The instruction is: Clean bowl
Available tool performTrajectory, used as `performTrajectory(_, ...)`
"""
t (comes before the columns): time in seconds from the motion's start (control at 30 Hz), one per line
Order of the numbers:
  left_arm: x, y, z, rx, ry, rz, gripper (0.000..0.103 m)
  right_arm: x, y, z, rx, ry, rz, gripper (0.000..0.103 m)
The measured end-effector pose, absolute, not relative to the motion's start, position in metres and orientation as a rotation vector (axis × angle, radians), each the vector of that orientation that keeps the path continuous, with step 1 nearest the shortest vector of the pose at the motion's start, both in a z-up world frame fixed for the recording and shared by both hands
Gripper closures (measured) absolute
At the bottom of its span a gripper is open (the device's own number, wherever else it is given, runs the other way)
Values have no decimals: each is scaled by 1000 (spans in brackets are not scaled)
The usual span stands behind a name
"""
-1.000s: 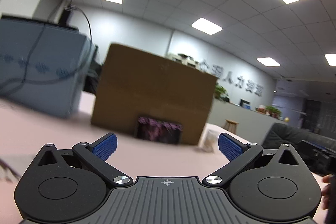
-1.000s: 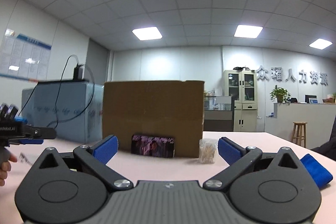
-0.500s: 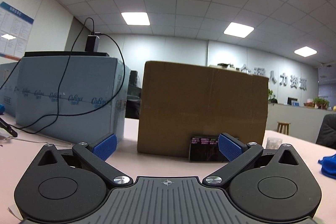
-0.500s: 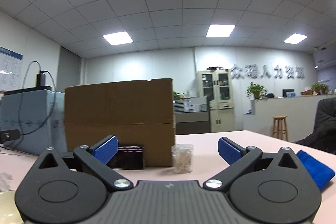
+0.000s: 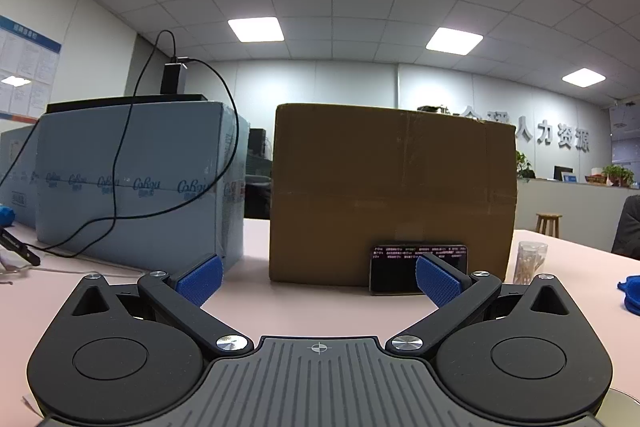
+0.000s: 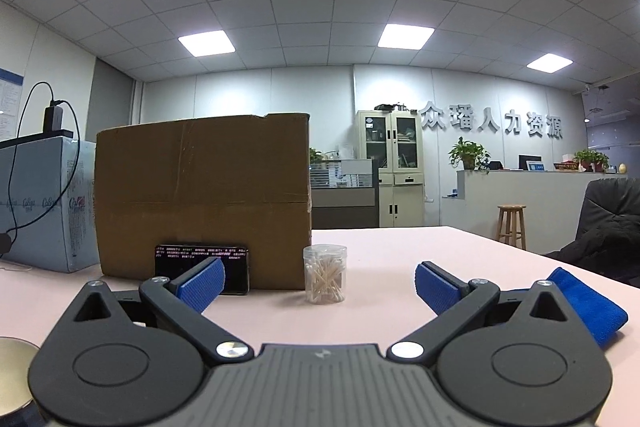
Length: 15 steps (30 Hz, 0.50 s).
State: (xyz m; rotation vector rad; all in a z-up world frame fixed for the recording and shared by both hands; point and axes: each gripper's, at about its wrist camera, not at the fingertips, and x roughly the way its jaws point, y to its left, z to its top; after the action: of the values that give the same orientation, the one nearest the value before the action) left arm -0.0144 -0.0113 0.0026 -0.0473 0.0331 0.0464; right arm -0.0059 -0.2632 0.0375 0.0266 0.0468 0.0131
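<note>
Currently, both grippers are held low over the pink bench (image 5: pixel 320 311), jaws spread wide apart and nothing gripped. Only a pale rounded rim, likely the bowl (image 6: pixel 14 371), is glimpsed at the lower left edge of the right wrist view, just beside the right gripper (image 6: pixel 318 285). Ahead of the left gripper (image 5: pixel 318 285), a cardboard box (image 5: pixel 392 195) is seen with a phone (image 5: pixel 396 269) leaned against it. A jar of cotton swabs (image 6: pixel 325 279) is stood near the box, and a blue cloth (image 6: pixel 588 307) is laid to the right.

wall sign (image 6: pixel 492 121): 众瑶人力资源 | blue carton (image 5: pixel 136 183): CoBou, unsure
</note>
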Motion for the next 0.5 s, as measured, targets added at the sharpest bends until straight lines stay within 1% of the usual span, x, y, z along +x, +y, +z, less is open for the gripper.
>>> performTrajectory(0.3,-11,-5,1,-76,36,14,0,0,-259,38,19,96,61,0)
performTrajectory(0.5,-14,-10,1,-47,28,18,0,-8,-255,40,7,63,66,0)
